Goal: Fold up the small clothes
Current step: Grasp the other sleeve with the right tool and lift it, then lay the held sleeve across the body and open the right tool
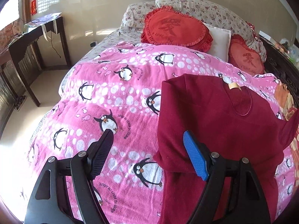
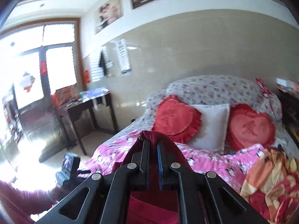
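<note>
A dark red garment (image 1: 214, 115) lies on the pink penguin blanket (image 1: 112, 85), with a pale label (image 1: 234, 86) at its neck. Its right edge is lifted off the bed toward the frame's right border. My left gripper (image 1: 149, 145) hovers open above the garment's left edge, its black finger (image 1: 104, 149) over the blanket and its blue pad (image 1: 195, 156) over the red cloth, nothing between them. In the right wrist view my right gripper (image 2: 151, 143) is shut on a bunched fold of the dark red garment (image 2: 147, 136), which drapes down both sides of the fingers.
Two red heart cushions (image 1: 175, 28) (image 2: 250, 128), a white pillow (image 2: 211, 123) and floral pillows (image 1: 205, 9) sit at the bed's head. A dark wooden table (image 1: 28, 43) stands left of the bed. An orange patterned cloth (image 2: 271, 183) lies at the bed's right side.
</note>
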Demonstrator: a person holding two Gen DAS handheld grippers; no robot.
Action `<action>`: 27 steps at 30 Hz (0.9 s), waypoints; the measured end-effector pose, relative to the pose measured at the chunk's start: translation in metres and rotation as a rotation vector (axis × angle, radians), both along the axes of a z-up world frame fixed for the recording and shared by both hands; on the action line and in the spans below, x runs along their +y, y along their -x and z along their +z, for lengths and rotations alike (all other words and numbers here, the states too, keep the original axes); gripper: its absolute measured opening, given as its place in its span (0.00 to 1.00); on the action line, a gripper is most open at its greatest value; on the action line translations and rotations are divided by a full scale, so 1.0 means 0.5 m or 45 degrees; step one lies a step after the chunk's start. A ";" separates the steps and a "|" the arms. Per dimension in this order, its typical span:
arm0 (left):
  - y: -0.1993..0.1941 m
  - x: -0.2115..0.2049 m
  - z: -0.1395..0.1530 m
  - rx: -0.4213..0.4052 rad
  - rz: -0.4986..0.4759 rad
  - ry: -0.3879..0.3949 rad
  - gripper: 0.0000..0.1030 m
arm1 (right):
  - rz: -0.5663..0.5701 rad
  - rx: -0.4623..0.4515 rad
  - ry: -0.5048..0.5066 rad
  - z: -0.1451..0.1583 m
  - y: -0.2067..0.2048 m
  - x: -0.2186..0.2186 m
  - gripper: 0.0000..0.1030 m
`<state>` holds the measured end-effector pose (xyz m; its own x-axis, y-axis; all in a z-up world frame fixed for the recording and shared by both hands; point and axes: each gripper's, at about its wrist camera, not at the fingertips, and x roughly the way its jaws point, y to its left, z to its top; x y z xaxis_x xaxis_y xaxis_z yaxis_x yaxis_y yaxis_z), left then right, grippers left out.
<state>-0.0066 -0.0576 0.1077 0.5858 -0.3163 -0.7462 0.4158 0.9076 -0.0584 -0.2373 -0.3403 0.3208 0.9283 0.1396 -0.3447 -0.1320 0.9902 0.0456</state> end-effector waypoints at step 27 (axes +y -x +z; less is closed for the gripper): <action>0.015 0.024 -0.046 0.075 -0.091 0.076 0.76 | 0.218 0.716 -0.314 -0.401 -0.240 0.108 0.43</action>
